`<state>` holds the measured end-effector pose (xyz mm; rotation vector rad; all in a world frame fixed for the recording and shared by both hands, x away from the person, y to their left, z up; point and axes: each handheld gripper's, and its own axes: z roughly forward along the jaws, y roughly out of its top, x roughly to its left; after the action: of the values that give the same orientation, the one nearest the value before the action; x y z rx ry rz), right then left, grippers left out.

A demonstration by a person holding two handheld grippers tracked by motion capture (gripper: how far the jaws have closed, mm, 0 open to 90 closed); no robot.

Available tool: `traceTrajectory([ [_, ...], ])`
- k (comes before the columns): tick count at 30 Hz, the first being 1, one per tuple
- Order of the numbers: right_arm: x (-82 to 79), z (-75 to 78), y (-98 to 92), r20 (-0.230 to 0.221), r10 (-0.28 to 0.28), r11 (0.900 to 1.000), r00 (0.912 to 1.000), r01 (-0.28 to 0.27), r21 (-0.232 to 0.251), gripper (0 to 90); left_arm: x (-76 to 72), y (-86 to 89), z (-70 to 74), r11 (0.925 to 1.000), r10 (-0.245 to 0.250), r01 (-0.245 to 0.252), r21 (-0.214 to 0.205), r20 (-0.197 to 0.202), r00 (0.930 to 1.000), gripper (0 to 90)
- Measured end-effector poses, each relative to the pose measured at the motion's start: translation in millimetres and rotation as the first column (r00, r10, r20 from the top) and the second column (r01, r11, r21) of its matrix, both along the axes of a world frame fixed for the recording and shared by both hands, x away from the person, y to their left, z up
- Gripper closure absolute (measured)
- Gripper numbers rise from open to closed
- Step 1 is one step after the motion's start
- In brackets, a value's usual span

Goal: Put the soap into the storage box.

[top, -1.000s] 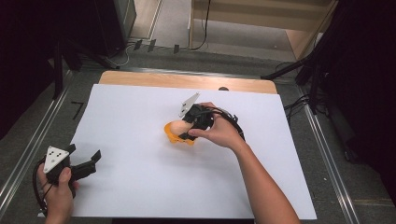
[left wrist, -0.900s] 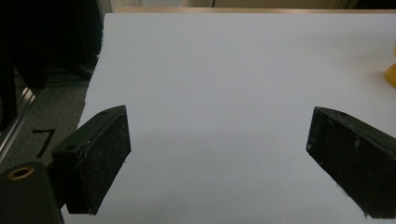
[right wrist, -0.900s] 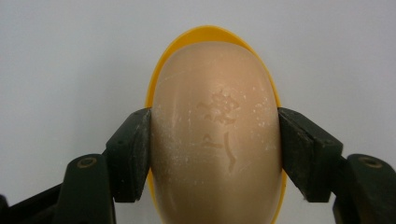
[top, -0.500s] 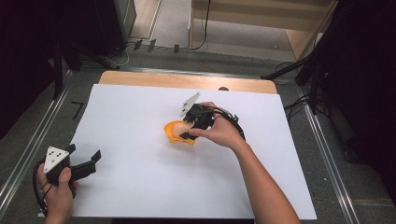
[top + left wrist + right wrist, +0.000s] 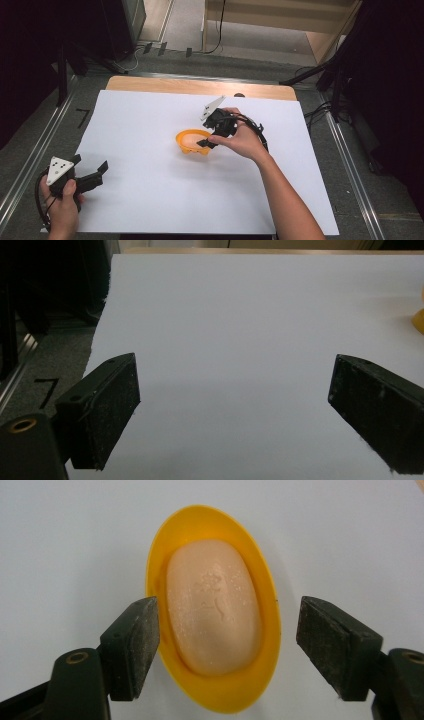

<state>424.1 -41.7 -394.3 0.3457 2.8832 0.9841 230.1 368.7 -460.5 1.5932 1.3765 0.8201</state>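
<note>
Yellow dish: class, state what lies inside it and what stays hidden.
Inside the yellow dish lies one pale oval soap bar with a stamped mark. The dish floor beneath the soap is covered, so it cannot be seen.

A pale peach oval soap (image 5: 214,605), stamped on top, lies flat in a yellow oval dish (image 5: 263,610) near the middle of the white sheet.

Showing 1 yellow soap dish (image 5: 260,680) w/ 1 peach soap bar (image 5: 214,607) lying in it, 1 white sheet (image 5: 150,130) covering the counter, and 2 tools: left tool (image 5: 90,176), right tool (image 5: 206,143).
</note>
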Motion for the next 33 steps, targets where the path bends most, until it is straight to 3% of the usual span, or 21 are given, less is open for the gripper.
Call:
traceTrajectory([
  [6, -3.0, 4.3, -8.9, -0.011, -0.04, 0.9992, 0.9991, 0.04, -0.001, 20.6, -0.1, 0.0, 0.0, 1.0, 0.0, 0.0, 0.002, 0.0, 1.0, 7.0],
  [9, -7.1, 3.0, -17.2, 0.019, -0.099, 0.9951, 0.9949, 0.098, 0.004, 14.4, -0.1, -0.1, 0.0, 1.0, -0.001, 0.001, 0.002, 0.0, 1.0, 7.0],
  [14, -10.4, 1.7, -27.5, 0.043, -0.158, 0.9875, 0.9866, 0.157, 0.012, 13.1, 0.0, -0.1, 0.0, 1.0, -0.001, 0.001, 0.002, 0.001, 1.0, 7.0],
  [20, -12.9, -0.1, -41.5, 0.02, -0.211, 0.9774, 0.9774, 0.21, 0.025, 5.1, 0.0, -0.2, 0.1, 1.0, -0.002, 0.002, 0.006, -0.001, 1.0, 7.0],
  [21, -15.0, -0.3, -46.3, 0.015, -0.235, 0.9711, 0.9718, 0.234, 0.044, 3.9, -0.1, -0.3, 0.2, 1.0, -0.001, 0.001, 0.007, -0.002, 1.0, 7.0],
  [33, -22.1, -2.9, -64.4, -0.004, -0.287, 0.9557, 0.9578, 0.287, 0.065, 0.0, -0.1, -0.3, 0.1, 1.0, -0.001, 0.001, 0.008, -0.002, 1.0, 7.1],
])
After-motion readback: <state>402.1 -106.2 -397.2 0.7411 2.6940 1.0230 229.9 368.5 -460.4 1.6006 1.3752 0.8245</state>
